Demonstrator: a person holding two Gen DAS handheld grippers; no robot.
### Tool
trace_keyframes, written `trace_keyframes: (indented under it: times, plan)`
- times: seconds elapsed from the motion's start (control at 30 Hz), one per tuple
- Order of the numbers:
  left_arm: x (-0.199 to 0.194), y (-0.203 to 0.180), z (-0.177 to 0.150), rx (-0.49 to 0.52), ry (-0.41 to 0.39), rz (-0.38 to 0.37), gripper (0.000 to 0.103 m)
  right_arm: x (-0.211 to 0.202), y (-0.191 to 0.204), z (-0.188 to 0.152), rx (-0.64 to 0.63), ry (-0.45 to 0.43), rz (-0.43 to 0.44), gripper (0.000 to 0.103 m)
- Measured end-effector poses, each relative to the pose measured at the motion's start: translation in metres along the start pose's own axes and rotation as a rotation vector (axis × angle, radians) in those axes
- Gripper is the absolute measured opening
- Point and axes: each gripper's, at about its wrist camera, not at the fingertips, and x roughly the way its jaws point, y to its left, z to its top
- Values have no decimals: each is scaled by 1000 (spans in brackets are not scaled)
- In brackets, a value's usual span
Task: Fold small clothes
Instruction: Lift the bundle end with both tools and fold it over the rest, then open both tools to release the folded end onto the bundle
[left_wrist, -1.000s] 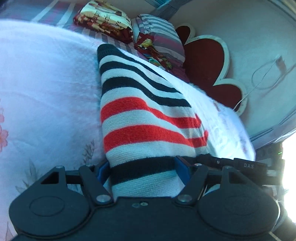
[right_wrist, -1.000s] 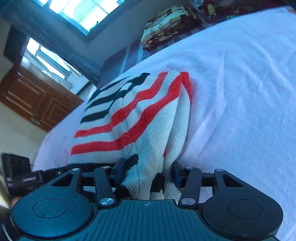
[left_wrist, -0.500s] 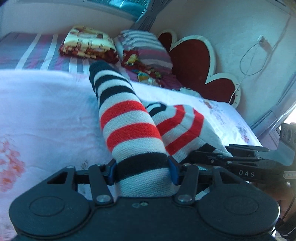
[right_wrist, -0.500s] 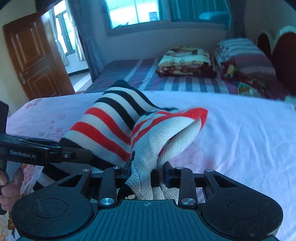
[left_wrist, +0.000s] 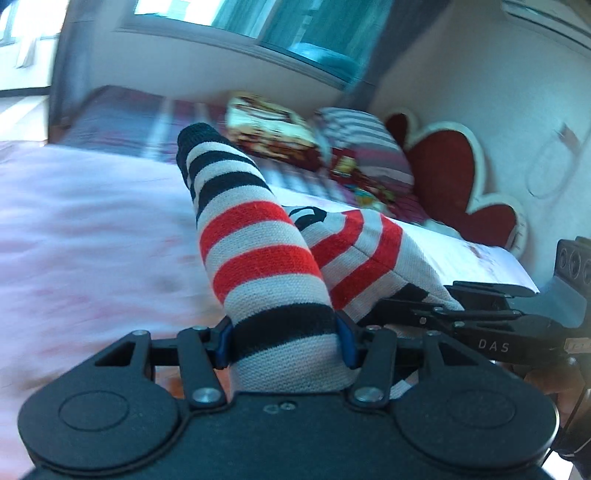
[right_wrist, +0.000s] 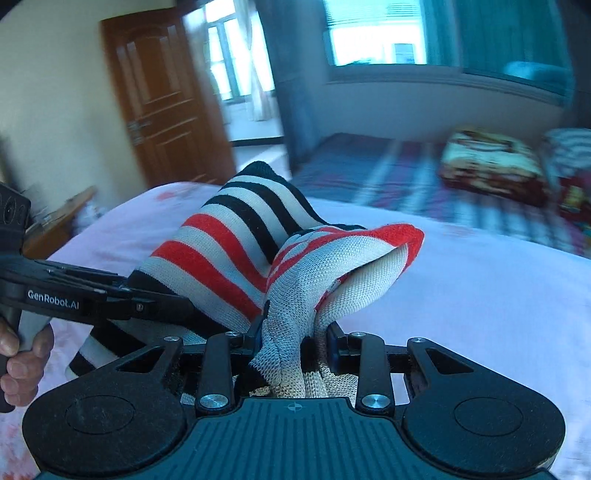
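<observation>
A small knitted garment (left_wrist: 255, 254) with white, black and red stripes is held up over the pink bed sheet (left_wrist: 85, 236). My left gripper (left_wrist: 282, 341) is shut on one end of it. My right gripper (right_wrist: 295, 339) is shut on the other end, where the garment (right_wrist: 236, 251) bunches between the fingers. The cloth sags in a fold between the two grippers. The right gripper shows in the left wrist view (left_wrist: 480, 325), close at the right. The left gripper shows in the right wrist view (right_wrist: 74, 299), close at the left.
A folded patterned blanket (left_wrist: 269, 129) and a striped pillow (left_wrist: 365, 140) lie at the far end of the bed. A red heart-shaped headboard (left_wrist: 454, 184) stands at the right. A wooden door (right_wrist: 162, 99) and windows are beyond the bed.
Both grippers have lifted and tilted up with the garment, which rose off the sheet and now folds between them. The views have swung from the bed surface toward the windows.
</observation>
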Motion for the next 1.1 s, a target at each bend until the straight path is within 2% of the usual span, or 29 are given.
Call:
trace_keyframes:
  times: [0.17,0.3,0.4,0.5,0.53,0.57,0.63,0.7,0.73,0.77,0.8,0.83,0.9,0.97,1.03,1.1]
  plan:
    - [-41,53,-18,-36,13,31,51,49,74,-6,8,35,37,32]
    - [-56,87,-28,-63,36,35,51,77,106,-15,70,58,51,32]
    - [-52,117,-37,-109,78,30,54,88,93,-25,158,81,28,32]
    - [-44,129,-44,-141,65,-1,67,103,58,-39,274,118,33,35]
    - [-42,130,-46,-136,59,10,75,106,51,-42,288,110,37,38]
    - [-41,131,-46,-126,51,17,78,108,48,-43,302,100,42,39]
    - [-43,131,-44,-117,50,29,78,109,45,-41,354,97,48,50]
    - [-56,130,-40,-92,37,45,79,98,37,-34,380,55,3,51]
    - [-69,130,-43,-75,13,64,78,85,36,-30,376,20,-22,51]
    - [-80,128,-40,-58,-17,94,71,74,37,-25,357,-16,-43,50]
    - [-89,126,-37,-36,-47,119,66,66,41,-18,327,-47,-55,45]
    - [-94,124,-31,-17,-63,123,53,64,44,-11,297,-65,-63,34]
    - [-90,120,-19,16,-58,111,48,75,56,2,244,-46,-81,29]
    - [-76,114,-7,57,-33,108,40,99,62,12,214,-7,-113,29]
    - [-63,111,-2,67,-4,98,40,120,47,17,297,14,-161,30]
    - [-51,108,-1,82,29,126,40,135,26,16,415,27,-96,30]
